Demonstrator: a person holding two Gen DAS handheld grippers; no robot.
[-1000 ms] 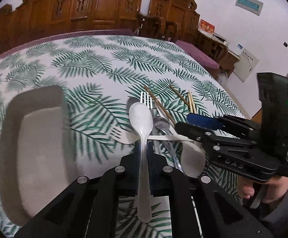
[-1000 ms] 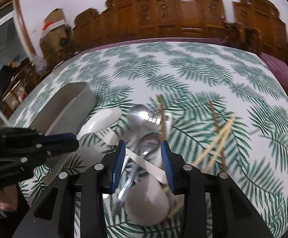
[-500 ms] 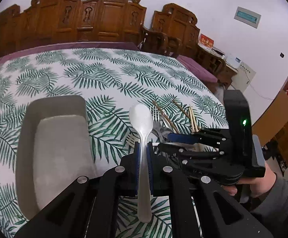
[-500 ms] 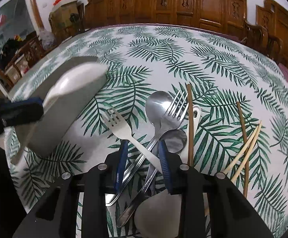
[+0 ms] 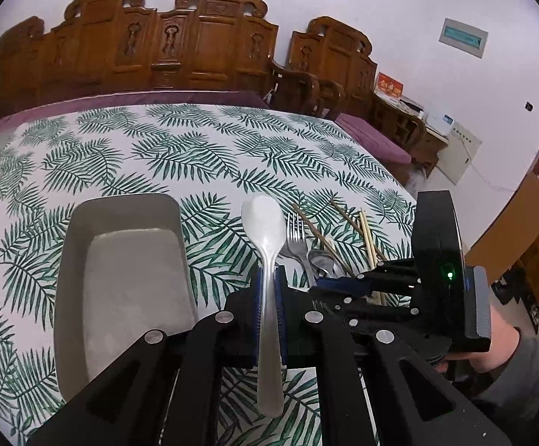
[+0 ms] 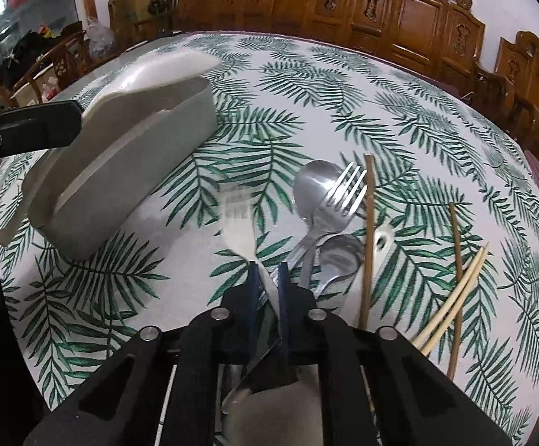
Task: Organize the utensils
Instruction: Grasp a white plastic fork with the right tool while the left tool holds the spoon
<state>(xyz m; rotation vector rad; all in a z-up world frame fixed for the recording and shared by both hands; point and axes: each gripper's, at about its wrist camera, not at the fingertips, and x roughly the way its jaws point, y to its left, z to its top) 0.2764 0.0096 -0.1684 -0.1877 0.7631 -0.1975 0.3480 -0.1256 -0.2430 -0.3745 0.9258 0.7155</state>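
My left gripper (image 5: 268, 286) is shut on the handle of a white spoon (image 5: 265, 230), held above the table just right of the grey tray (image 5: 124, 200). My right gripper (image 6: 268, 278) is shut on the handle of a white fork (image 6: 237, 223), whose blurred tines point away from me. To the fork's right, on the cloth, lie a metal spoon (image 6: 314, 182), a metal fork (image 6: 343, 193), a second metal spoon (image 6: 341, 256) and brown and pale chopsticks (image 6: 369, 230). The tray (image 6: 120, 186) holds nothing that I can see.
A white ladle-like spoon with a hole in its handle (image 6: 382, 239) lies under the metal pieces. The leaf-print tablecloth (image 5: 195, 148) covers a round table. Carved wooden chairs (image 5: 202, 48) stand behind it. A person's hand and grey sleeve (image 5: 492, 345) hold the right gripper.
The right gripper's jaws have closed on the white fork's handle. The left gripper has lifted the white spoon and drawn back toward the tray.
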